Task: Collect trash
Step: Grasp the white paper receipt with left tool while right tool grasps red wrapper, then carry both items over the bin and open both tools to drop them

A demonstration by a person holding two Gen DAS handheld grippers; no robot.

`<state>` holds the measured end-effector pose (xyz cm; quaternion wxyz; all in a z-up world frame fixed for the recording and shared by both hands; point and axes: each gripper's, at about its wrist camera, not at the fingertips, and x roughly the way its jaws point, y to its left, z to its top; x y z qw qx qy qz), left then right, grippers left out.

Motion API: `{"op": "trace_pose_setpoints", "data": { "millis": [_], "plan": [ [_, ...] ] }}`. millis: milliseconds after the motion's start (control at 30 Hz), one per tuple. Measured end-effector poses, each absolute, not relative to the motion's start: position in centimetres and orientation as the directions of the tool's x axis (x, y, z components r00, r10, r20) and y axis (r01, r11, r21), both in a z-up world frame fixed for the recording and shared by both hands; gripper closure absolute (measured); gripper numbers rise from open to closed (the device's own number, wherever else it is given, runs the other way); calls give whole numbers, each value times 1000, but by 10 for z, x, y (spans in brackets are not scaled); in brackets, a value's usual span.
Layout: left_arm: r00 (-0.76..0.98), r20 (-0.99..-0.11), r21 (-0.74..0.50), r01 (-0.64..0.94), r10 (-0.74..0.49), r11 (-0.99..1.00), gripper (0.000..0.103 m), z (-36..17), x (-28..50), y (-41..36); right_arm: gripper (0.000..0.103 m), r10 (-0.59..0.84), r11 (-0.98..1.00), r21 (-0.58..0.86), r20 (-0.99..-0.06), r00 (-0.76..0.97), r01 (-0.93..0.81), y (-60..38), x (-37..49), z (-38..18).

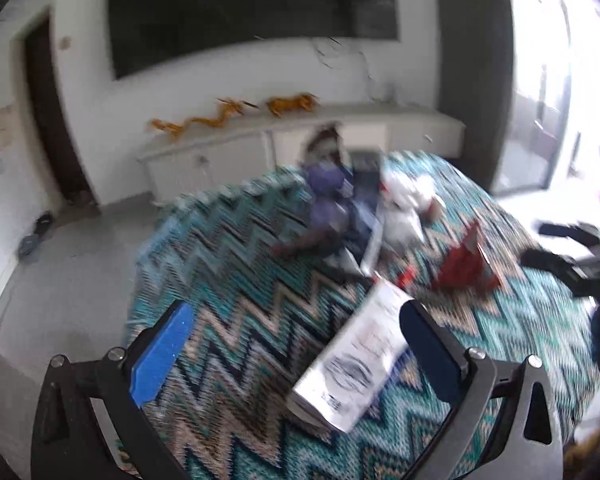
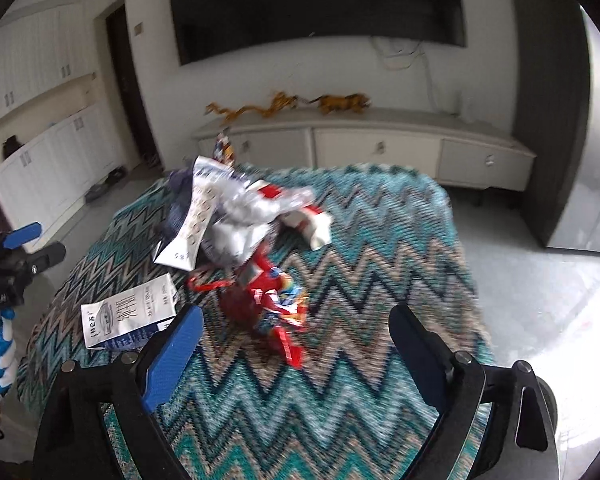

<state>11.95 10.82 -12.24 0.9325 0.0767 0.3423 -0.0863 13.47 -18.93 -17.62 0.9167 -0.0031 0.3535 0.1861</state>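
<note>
Blue-padded left gripper (image 1: 296, 344) hangs spread wide over the zigzag cloth (image 1: 228, 280), a white carton (image 1: 352, 360) lying between its fingers, untouched. Right gripper (image 2: 296, 344) gapes too, nothing gripped, red wrapper (image 2: 272, 304) just ahead. More crumpled wrappers (image 2: 240, 216) heap toward the table's far edge.

A zigzag-patterned cloth (image 2: 340, 264) in teal and beige is seen spread over a table. Near its middle a red wrapper (image 2: 272, 304) is found, crumpled. Just behind the red wrapper a heap of white and silver bags (image 2: 236, 216) is piled. To the left of the red wrapper a flat white packet (image 2: 128, 316) is laid. The right gripper (image 2: 296, 332) is held over the cloth with its jaws wide apart, the red wrapper just ahead of them and untouched. At the left edge the left gripper (image 2: 32, 240) is partly seen.
</note>
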Motion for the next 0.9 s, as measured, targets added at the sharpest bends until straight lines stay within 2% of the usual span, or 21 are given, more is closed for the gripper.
{"op": "trace_pose_setpoints", "data": {
  "millis": [133, 233, 267, 300, 367, 400, 433, 467, 500, 533, 667, 733, 900],
  "plan": [
    [703, -694, 109, 314, -154, 943, 0, -146, 129, 82, 9, 371, 911, 137, -682, 630, -388, -168, 162, -196],
    [674, -725, 143, 350, -143, 926, 0, -165, 139, 67, 10, 388, 902, 161, -705, 593, -400, -162, 180, -210],
    [665, -734, 152, 359, -138, 921, 0, -172, 142, 62, 16, 389, 901, 163, -714, 582, -402, -161, 185, -214],
    [649, -749, 164, 370, -129, 914, 0, -180, 145, 57, 28, 393, 899, 173, -727, 563, -403, -161, 189, -220],
    [633, -766, 179, 377, -112, 909, 0, -190, 145, 53, 41, 406, 894, 201, -742, 534, -401, -166, 193, -227],
    [623, -775, 182, 382, -107, 906, 0, -195, 145, 51, 44, 415, 891, 212, -739, 531, -401, -168, 193, -229],
    [616, -782, 187, 383, -99, 904, 3, -199, 144, 49, 49, 426, 887, 223, -733, 530, -404, -171, 191, -228],
    [613, -784, 188, 384, -97, 904, 18, -202, 142, 48, 61, 433, 884, 231, -730, 529, -406, -174, 189, -227],
    [599, -794, 179, 389, -101, 904, 26, -205, 140, 46, 63, 445, 880, 243, -723, 529, -408, -180, 186, -225],
    [600, -794, 174, 386, -103, 906, 28, -205, 139, 46, 66, 451, 878, 249, -718, 530, -409, -184, 184, -223],
    [608, -785, 146, 374, -124, 916, 62, -191, 134, 46, 78, 480, 866, 275, -689, 543, -418, -200, 168, -213],
    [607, -780, 117, 377, -149, 919, 70, -179, 129, 43, 82, 501, 858, 299, -662, 557, -417, -212, 157, -205],
    [634, -742, 109, 435, -219, 894, 71, -144, 113, 12, 84, 519, 854, 341, -594, 615, -392, -243, 136, -186]
  ]
}}
